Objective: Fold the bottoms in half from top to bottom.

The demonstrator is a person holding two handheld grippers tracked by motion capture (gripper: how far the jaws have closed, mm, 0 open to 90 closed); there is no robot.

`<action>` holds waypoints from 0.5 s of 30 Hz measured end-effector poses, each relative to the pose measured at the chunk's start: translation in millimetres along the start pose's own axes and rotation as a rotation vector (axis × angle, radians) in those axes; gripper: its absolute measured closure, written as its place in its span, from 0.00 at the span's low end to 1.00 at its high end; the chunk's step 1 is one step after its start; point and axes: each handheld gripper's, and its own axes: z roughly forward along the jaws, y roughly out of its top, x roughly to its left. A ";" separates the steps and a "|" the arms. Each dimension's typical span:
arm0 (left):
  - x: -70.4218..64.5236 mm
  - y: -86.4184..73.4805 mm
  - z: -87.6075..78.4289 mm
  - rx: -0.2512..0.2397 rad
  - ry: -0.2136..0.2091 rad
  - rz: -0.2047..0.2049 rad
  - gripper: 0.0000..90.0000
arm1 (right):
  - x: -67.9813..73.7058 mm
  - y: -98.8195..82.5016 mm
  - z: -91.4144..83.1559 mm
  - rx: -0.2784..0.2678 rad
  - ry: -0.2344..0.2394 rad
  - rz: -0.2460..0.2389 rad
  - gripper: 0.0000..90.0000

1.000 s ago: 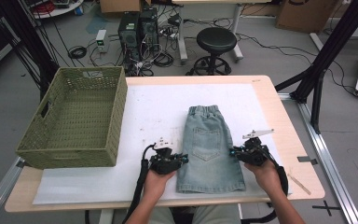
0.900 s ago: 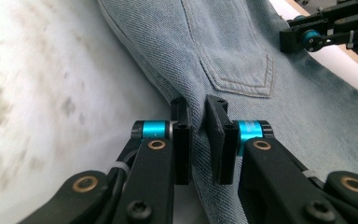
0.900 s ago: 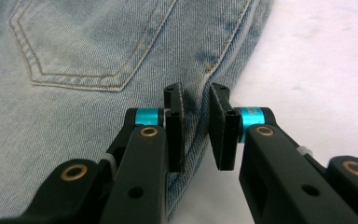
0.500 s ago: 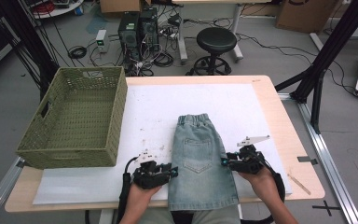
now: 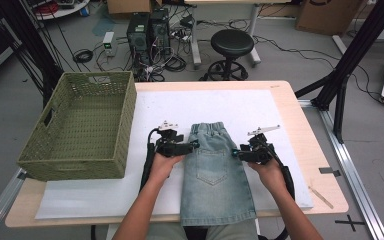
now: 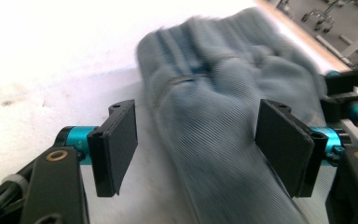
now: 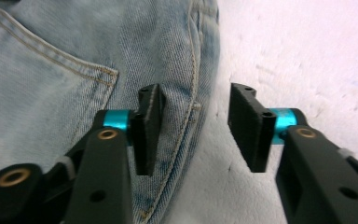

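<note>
Folded light-blue denim shorts [image 5: 215, 175] lie lengthwise on the white mat [image 5: 260, 105], waistband at the far end and hem over the table's front edge. My left gripper [image 5: 194, 146] hovers at their left edge. In the left gripper view its jaws [image 6: 200, 144] have just been opening and stand wide apart over the denim [image 6: 214, 116], not touching it. My right gripper [image 5: 236, 151] is at the shorts' right edge. Its jaws [image 7: 196, 126] have just been opening too, and one fingertip [image 7: 149, 121] hangs above the denim [image 7: 51, 70], the other over the mat.
A green woven basket [image 5: 70, 167] stands at the table's left. Bare wooden tabletop [image 5: 305, 130] borders the mat on the right. Behind the table are a black stool [image 5: 232, 45], computer towers and cables on the floor. Black frame legs stand at the right.
The shorts slid toward the front edge, their hem now hanging over it. Both grippers let go of the denim, lifted and moved farther up the table along the shorts' sides.
</note>
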 end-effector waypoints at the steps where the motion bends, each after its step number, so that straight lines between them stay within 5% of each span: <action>1: 1.0 0.5 3.4 0.010 0.005 0.002 0.32 | -1.0 0.0 2.7 0.022 0.009 0.001 0.70; 5: 3.5 1.8 14.2 0.028 -0.037 0.018 0.32 | -0.5 0.0 4.0 0.034 0.030 -0.029 0.88; 11: 5.7 2.3 26.8 0.074 -0.085 0.039 0.37 | -2.6 -0.6 3.2 0.029 0.031 -0.033 0.88; 15: 6.7 3.0 28.3 0.080 -0.078 0.035 0.54 | -3.4 -0.9 2.2 0.029 0.027 -0.036 0.88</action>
